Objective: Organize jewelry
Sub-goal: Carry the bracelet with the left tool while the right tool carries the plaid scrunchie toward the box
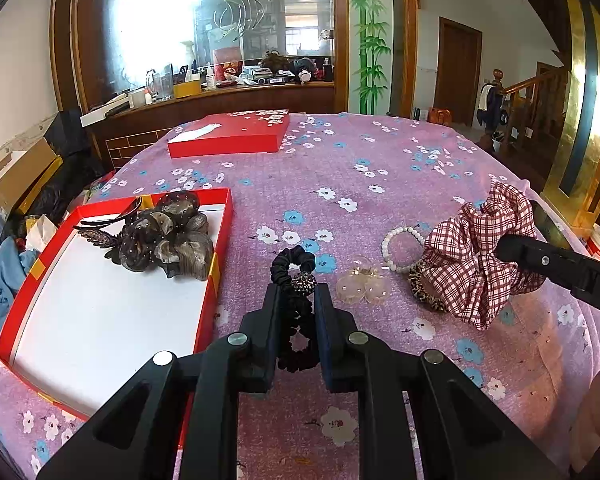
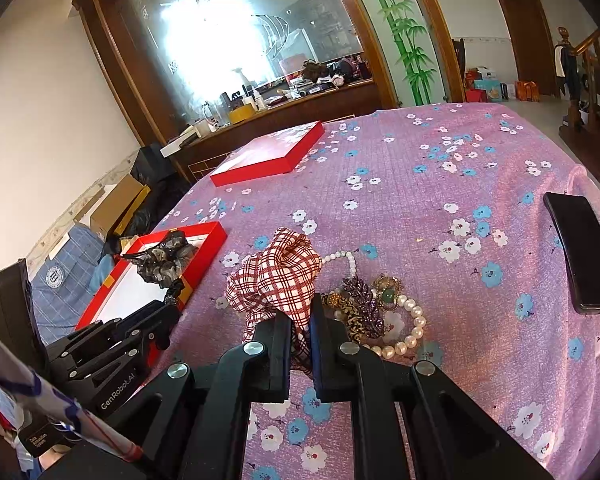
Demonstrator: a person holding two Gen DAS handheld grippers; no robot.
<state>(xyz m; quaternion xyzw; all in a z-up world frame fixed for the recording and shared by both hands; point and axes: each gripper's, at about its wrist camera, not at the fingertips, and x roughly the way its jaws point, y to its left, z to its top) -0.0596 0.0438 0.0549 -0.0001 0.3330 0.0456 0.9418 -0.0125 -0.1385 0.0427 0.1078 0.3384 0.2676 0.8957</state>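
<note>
The black tie [image 1: 296, 308] was clamped between the left fingers [image 1: 272, 320], the plaid scrunchie [image 2: 278, 280] between the right fingers [image 2: 280, 344]. Each should be lifted clear of the desk [image 1: 360, 168], then released well inside the box [image 1: 100, 320].

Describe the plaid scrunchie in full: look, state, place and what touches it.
The plaid scrunchie is a puffy, gathered ring of soft-looking fabric, checked dark red on white. It sits bunched on the floral tablecloth, right of the open red box. The right gripper is shut on its folds. A leopard-print hair tie lies against it, a pearl bracelet beside it.
</note>
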